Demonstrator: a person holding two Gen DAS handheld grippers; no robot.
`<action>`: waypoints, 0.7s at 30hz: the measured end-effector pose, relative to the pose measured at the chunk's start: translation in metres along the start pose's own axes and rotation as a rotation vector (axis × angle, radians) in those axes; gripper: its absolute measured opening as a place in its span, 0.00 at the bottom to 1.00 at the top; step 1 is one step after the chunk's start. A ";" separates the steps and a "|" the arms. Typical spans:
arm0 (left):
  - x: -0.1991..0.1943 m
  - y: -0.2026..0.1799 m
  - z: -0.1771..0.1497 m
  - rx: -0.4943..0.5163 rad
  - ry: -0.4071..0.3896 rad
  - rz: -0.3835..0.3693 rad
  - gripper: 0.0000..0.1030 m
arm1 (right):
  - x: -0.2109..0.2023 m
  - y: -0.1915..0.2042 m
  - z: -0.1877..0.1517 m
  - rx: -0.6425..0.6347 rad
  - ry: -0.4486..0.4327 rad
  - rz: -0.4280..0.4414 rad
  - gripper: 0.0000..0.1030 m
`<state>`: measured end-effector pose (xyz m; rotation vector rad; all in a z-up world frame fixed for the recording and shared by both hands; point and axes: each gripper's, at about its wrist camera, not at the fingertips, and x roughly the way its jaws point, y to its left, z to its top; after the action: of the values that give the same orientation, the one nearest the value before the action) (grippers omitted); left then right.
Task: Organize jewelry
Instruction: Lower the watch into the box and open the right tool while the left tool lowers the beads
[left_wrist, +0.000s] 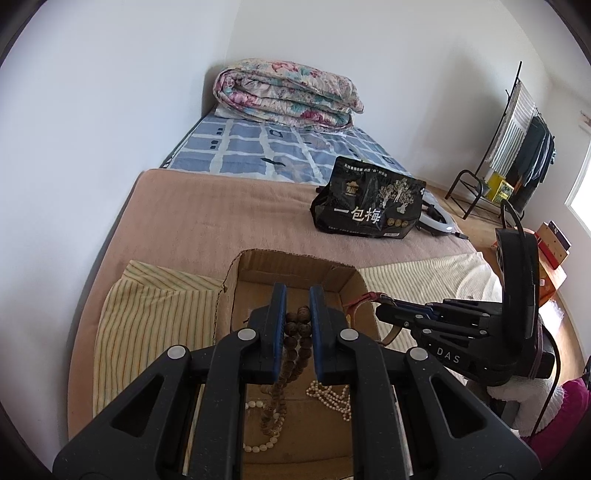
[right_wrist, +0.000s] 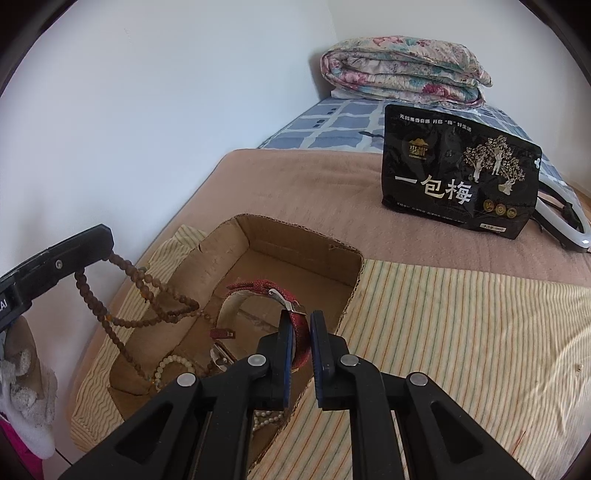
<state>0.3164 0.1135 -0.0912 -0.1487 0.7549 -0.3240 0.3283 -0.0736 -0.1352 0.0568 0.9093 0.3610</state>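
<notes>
On the bed (left_wrist: 207, 206), my left hand-held gripper (left_wrist: 297, 306) pinches brown beads (left_wrist: 291, 332) over the cardboard box (right_wrist: 295, 236); my right hand-held gripper (right_wrist: 300, 325), at 3 o'clock, pinches a red watch strap (right_wrist: 301, 332).

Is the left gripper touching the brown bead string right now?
Touching. The left wrist view shows the brown bead string pinched between the left gripper pads, hanging down into the cardboard box.

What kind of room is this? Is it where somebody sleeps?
Most likely a bedroom. There is a bed with a folded flowery quilt at its far end, and clothes hang on a rack by the wall. The cardboard box of jewelry sits right on the bed.
</notes>
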 end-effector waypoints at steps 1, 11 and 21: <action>0.001 0.001 -0.001 -0.003 0.009 -0.002 0.11 | 0.001 0.000 0.000 -0.001 0.003 0.006 0.12; -0.005 0.004 0.000 -0.039 0.008 0.015 0.36 | -0.009 0.002 -0.001 -0.009 -0.024 0.020 0.41; -0.018 -0.004 -0.002 -0.041 0.006 0.025 0.36 | -0.036 -0.004 -0.006 -0.004 -0.049 0.012 0.46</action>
<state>0.3015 0.1160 -0.0804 -0.1763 0.7694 -0.2854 0.3047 -0.0898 -0.1127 0.0671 0.8603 0.3714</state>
